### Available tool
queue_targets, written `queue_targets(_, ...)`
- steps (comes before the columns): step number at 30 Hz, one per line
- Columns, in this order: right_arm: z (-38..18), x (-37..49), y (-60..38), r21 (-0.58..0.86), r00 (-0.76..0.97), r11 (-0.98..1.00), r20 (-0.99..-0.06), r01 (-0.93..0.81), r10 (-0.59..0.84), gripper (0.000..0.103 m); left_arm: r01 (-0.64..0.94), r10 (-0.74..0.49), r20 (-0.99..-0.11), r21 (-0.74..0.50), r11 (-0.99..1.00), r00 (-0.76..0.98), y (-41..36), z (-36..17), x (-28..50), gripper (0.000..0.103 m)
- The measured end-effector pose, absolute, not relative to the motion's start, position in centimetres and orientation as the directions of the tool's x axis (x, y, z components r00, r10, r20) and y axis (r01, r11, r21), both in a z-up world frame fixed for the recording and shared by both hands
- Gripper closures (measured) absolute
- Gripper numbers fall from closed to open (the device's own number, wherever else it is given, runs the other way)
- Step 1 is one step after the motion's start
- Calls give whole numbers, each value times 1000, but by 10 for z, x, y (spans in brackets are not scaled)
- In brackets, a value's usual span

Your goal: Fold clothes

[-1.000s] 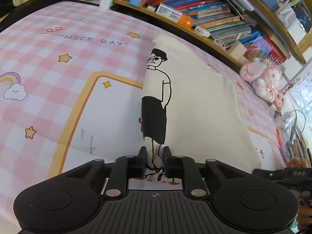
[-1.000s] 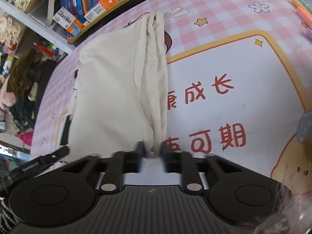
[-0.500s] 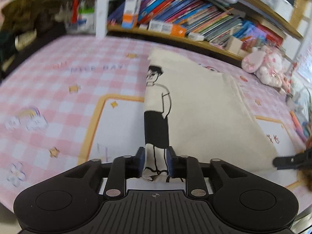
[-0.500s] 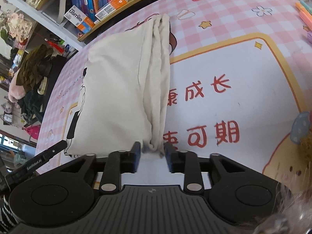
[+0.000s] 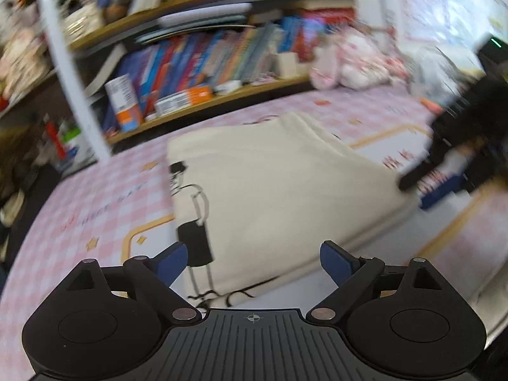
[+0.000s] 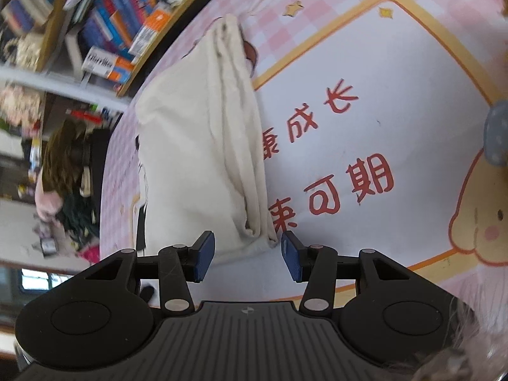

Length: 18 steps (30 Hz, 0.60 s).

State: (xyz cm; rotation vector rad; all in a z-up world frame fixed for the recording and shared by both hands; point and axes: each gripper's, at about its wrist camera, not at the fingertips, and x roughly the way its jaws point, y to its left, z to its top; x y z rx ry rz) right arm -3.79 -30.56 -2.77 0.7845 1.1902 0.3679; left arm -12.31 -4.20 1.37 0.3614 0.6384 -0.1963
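Both grippers, left gripper (image 5: 252, 262) and right gripper (image 6: 247, 255), are opening, jaws clear of the folded shirt (image 5: 273, 190); they should be withdrawn without dragging its near edge.

The desk (image 6: 412, 73) lies bare to the right of the folded shirt (image 5: 279, 184), a wide stretch of printed mat where a claw could pass. The shirt fills the middle. Behind it the bookshelf (image 5: 203, 95) stands close along the far edge, books crowding low, leaving a narrow strip. Plush toys (image 5: 349, 63) block the far right corner; clutter (image 6: 66, 171) crowds the left edge.
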Motion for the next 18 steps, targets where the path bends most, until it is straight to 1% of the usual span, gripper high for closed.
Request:
queue_targets(3, -33, -33, -305, 735, 356, 648, -671, 201, 651, 58, 347, -86, -622, 311, 885, 779, -54, 9, -125, 6)
queue_targets(6, -35, -28, -305, 742, 358, 616, -669, 264, 652, 58, 407, -108, -636, 344, 846, 764, -65, 4, -125, 5)
queue_targets(8, -35, -26, -305, 737, 363, 609, -675, 294, 642, 61, 437, -118, -639, 368, 821, 760, -71, 1, -126, 5)
queue_targets(9, -35, -25, -304, 732, 366, 608, -681, 307, 635, 64, 449, -119, -641, 381, 808, 759, -74, -1, -126, 5)
queue_targets(10, -35, -25, -303, 715, 359, 625, -698, 313, 619, 77, 459, -119, -642, 395, 796, 758, -77, -3, -126, 5)
queue_targets(11, -36, -25, -301, 698, 352, 641, -715, 318, 604, 86, 468, -117, -642, 409, 783, 758, -80, -5, -127, 5)
queue_targets(14, -34, -27, -305, 724, 367, 609, -690, 325, 624, 92, 488, -110, -639, 453, 746, 761, -87, -11, -129, 5)
queue_targets(18, -13, -27, -304, 784, 416, 566, -618, 256, 667, 93, 478, -79, -617, 516, 711, 783, -92, -18, -132, 4)
